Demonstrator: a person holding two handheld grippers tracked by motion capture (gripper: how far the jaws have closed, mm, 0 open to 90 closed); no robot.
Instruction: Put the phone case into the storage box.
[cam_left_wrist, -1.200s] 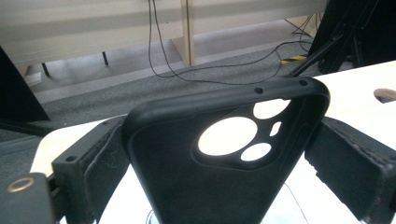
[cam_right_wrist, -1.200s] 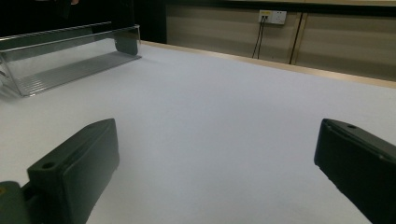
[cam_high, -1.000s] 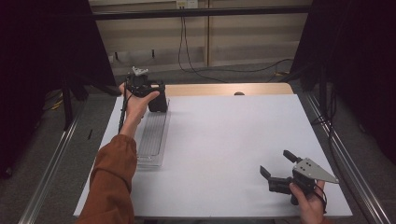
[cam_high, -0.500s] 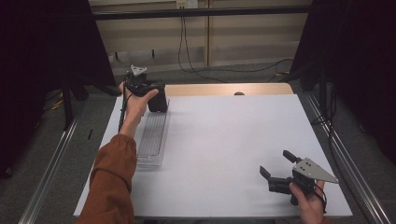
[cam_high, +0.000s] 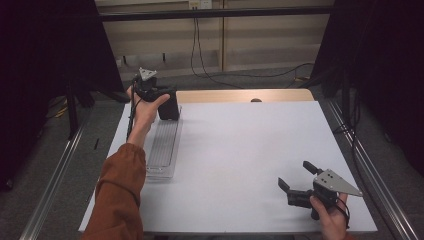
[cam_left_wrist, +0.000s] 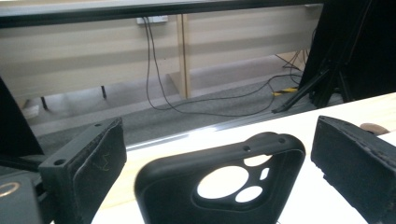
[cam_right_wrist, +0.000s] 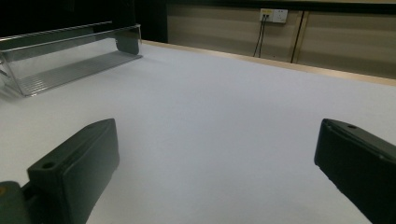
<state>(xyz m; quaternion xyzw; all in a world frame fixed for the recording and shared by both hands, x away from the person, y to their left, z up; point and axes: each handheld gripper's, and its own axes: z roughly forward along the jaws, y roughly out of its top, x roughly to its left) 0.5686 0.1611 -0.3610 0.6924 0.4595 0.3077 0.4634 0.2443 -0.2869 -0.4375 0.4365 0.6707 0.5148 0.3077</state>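
The table carries a clear tray along its left side. At the tray's far end stands a black phone case, between the left gripper's 2 spread jaws, untouched. The right gripper, jaws released, rests near the front right corner.

In the left gripper view the picture's bottom edge cuts off the lower part of the phone case, so we cannot tell what the case rests on. In the high view the left gripper and hand hide most of the case. Beside the case, the clear tray runs out past the right gripper view's left edge.
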